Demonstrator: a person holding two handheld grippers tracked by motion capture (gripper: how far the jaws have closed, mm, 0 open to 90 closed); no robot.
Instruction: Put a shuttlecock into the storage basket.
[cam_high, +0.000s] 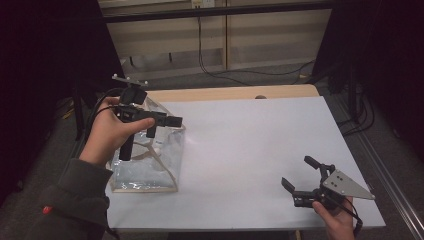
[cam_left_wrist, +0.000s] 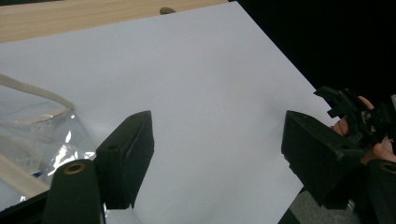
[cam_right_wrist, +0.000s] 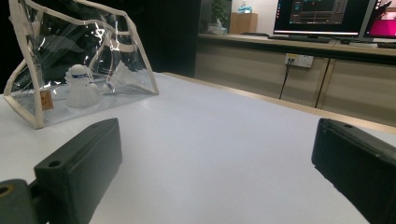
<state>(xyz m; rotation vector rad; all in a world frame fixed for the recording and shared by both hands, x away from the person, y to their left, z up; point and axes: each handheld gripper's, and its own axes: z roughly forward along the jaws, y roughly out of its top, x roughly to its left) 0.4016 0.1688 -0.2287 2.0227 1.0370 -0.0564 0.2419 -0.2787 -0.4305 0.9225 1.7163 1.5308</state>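
Counter: wide bare white stretch from centre to far right edge, open passage between the two tools. Sole obstacle on the surface: clear pouch standing at the near-left corner, left tool over its top. Right tool occupies the near-right corner. Far wooden strip unobstructed except one small dark spot.

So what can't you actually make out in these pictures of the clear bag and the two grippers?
- Clear bag: in the high view the left gripper covers its top; glare hides the contents.
- Small label on the bag, right gripper view: too small to read.
- Clear bag, left gripper view: cut off by the left edge.
- Right gripper: the table's edge cuts off the hand.
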